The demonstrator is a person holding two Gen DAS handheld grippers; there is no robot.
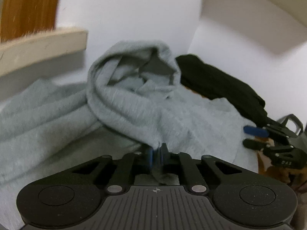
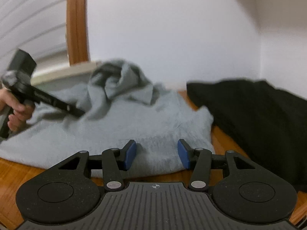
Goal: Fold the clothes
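While the left gripper [image 1: 156, 150] pinches a fold of the grey sweater [image 1: 134, 103] heaped on the wooden table [image 2: 11, 174], the right gripper [image 2: 157, 154] gapes empty over its hem; tugging one-handed could drag it crooked into the black garment [image 2: 259, 118].

Fuzzy, brushed grey cloth on the sweater [image 2: 119, 126]; at three o'clock a matt black garment [image 2: 255, 118]; glossy varnished wood on the table [image 2: 17, 172]; grainy matt plastic gripper body.
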